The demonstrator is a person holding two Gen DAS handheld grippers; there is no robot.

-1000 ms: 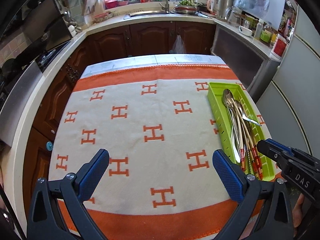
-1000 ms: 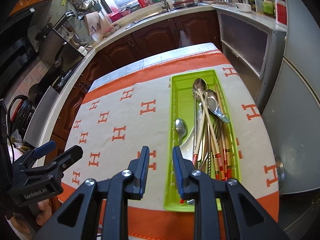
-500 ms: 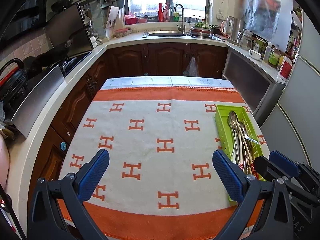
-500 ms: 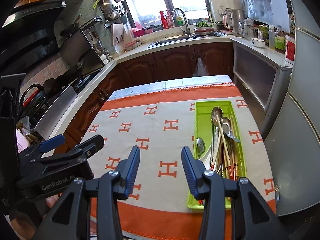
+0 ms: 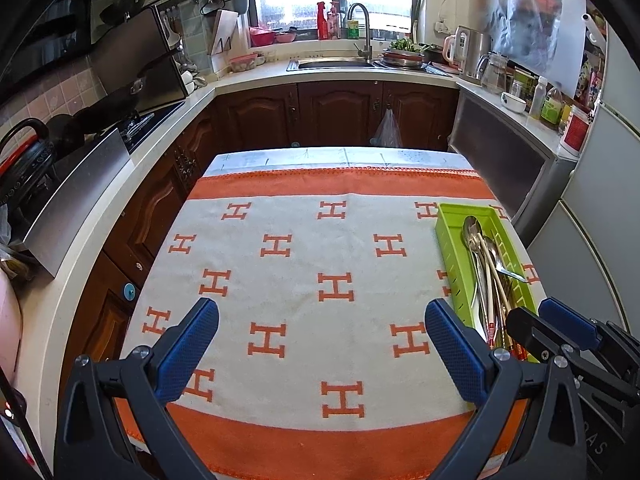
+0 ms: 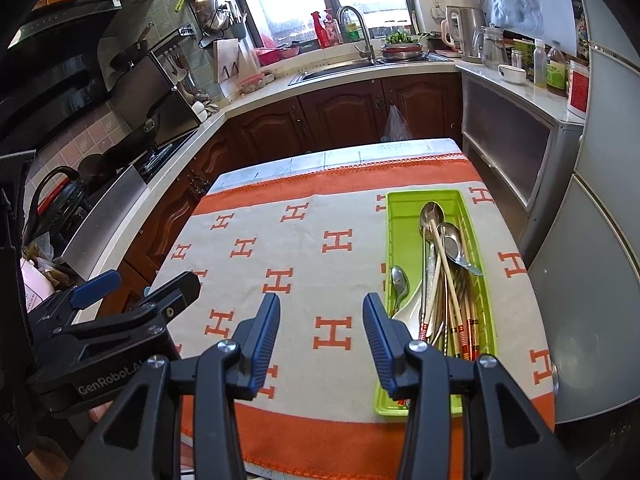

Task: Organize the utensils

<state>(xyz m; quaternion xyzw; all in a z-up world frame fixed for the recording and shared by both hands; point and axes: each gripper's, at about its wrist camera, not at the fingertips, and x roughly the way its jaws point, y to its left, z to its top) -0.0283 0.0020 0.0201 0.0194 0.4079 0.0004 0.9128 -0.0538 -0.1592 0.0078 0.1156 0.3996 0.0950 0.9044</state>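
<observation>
A lime-green utensil tray [image 6: 398, 240] [image 5: 450, 236] lies on the right side of the orange-and-cream cloth. Inside it lie metal spoons [image 6: 430, 214], a white spoon [image 6: 408, 312] and several chopsticks [image 6: 452, 296] with red-banded ends. My right gripper [image 6: 320, 328] hovers open above the cloth just left of the tray's near end, nothing between its pads. My left gripper [image 5: 320, 336] stands wide open over the cloth's near middle, holding nothing. Each gripper shows in the other's view: the right gripper [image 5: 556, 328] at the tray's near end, the left gripper [image 6: 136, 292] at the table's left edge.
The cloth [image 5: 332, 256] covers a small table ringed by dark wooden cabinets [image 5: 336, 116]. A stove counter [image 5: 80, 184] runs along the left, a sink [image 5: 336, 64] sits at the back, and a grey fridge [image 6: 592, 240] stands close on the right.
Both grippers have lifted and drawn back from the table, so more of the kitchen shows. The right gripper's jaws have widened from nearly closed to open.
</observation>
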